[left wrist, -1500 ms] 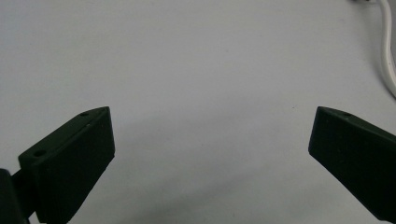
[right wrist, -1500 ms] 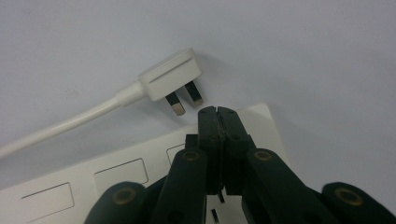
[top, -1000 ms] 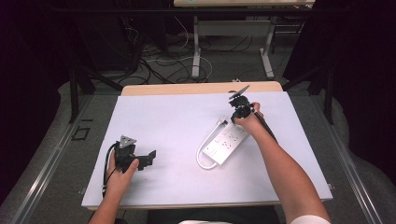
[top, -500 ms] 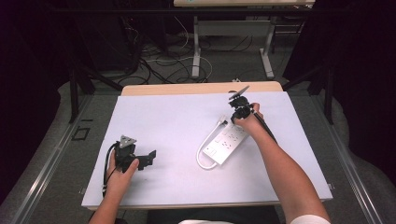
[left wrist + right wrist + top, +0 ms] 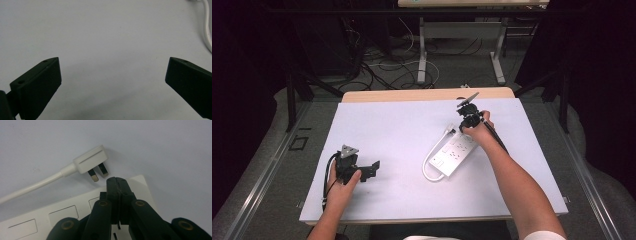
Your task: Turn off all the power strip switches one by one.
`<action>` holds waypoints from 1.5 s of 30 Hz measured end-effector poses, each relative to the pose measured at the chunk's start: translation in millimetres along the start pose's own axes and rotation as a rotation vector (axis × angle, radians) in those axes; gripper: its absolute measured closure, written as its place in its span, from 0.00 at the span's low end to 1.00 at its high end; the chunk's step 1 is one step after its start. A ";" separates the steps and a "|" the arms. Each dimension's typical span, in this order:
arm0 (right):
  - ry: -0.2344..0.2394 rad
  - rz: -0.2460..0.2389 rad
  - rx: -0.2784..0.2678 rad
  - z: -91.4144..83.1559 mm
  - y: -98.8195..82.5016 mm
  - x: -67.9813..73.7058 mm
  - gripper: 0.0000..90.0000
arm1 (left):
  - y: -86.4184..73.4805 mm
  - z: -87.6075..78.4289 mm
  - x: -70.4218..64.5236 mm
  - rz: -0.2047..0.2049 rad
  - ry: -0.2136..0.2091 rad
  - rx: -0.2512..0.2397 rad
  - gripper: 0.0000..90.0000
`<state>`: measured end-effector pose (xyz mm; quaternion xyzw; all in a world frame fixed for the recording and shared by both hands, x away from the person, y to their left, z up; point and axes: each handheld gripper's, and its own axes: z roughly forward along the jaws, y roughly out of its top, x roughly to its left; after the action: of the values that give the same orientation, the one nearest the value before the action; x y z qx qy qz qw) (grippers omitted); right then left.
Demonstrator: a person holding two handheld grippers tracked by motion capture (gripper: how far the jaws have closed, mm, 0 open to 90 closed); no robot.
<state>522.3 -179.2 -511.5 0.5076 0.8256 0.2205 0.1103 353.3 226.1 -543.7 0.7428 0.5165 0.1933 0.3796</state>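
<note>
A white power strip lies slantwise right of the table's middle, its white cable looping off its near end. Its plug lies flat on the mat beside the strip's far end, two prongs showing. My right gripper points down at that far end. In the right gripper view its jaws are shut with nothing between them, tips just over the strip's end, a little short of the plug. My left gripper rests at the near left of the mat, open and empty.
The white mat covers the wooden table. A stretch of the strip's cable shows at the right edge of the left gripper view. Beyond the table, cables lie on the floor by desk legs.
</note>
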 end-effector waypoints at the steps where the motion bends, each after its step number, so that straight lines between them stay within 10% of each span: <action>1: 0.001 0.003 0.015 -1.1 0.4 -0.1 1.00 | -0.1 0.0 -0.1 -0.002 0.000 0.001 0.00; 10: -0.002 0.019 0.040 -8.8 0.8 -0.7 0.99 | -0.6 0.0 -0.4 0.001 -0.003 0.004 0.00; 11: 0.032 0.019 -0.070 -2.6 -2.1 -1.9 0.98 | -1.0 0.1 -0.3 0.003 -0.002 0.002 0.00; 12: 0.008 0.023 0.003 -7.8 -0.1 -1.0 0.98 | -1.3 0.7 -0.5 0.001 0.000 -0.007 0.00; 20: 0.023 0.016 -0.016 -14.0 -0.8 -0.1 0.92 | -0.1 0.5 -0.5 0.000 -0.004 0.004 0.00; 45: 0.053 -0.037 -0.068 -43.0 -29.3 13.1 0.49 | 0.2 0.5 -0.5 0.001 -0.001 -0.001 0.00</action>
<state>475.7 -189.7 -487.1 0.4822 0.8294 0.2599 0.1096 353.7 225.4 -543.9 0.7429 0.5161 0.1933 0.3799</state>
